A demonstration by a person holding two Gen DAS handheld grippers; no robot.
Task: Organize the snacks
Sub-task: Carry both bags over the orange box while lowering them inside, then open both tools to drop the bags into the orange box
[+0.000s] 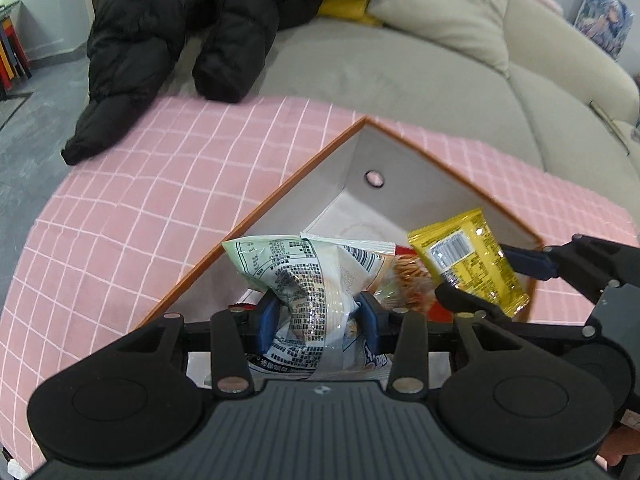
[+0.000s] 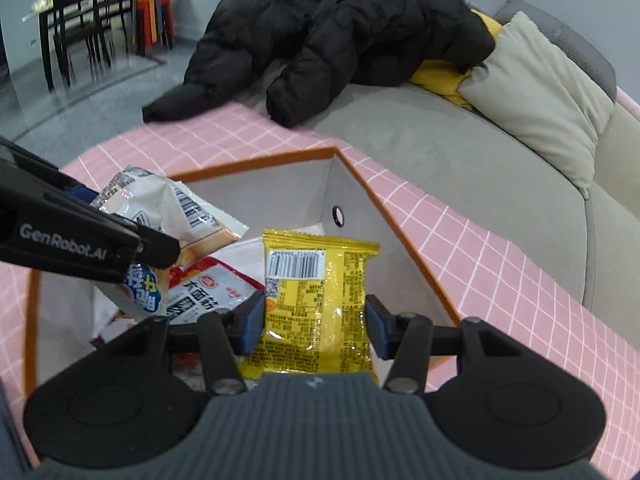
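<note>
We see the left gripper (image 1: pixel 318 316) fingers (image 1: pixel 269 316) clamping a white snack bag (image 1: pixel 308 280) above the box (image 1: pixel 280 204); a yellow packet (image 1: pixel 468 260) sits right of them.

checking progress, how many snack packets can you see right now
3 that I can tell: a white packet in the left gripper, a yellow packet in the right gripper, a red-and-white packet lying in the box. More may be hidden underneath.

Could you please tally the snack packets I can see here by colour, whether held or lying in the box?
White printed packet, held in the left gripper: 1
Yellow packet, held in the right gripper: 1
Red-and-white packet, lying in the box: 1
Total: 3
</note>
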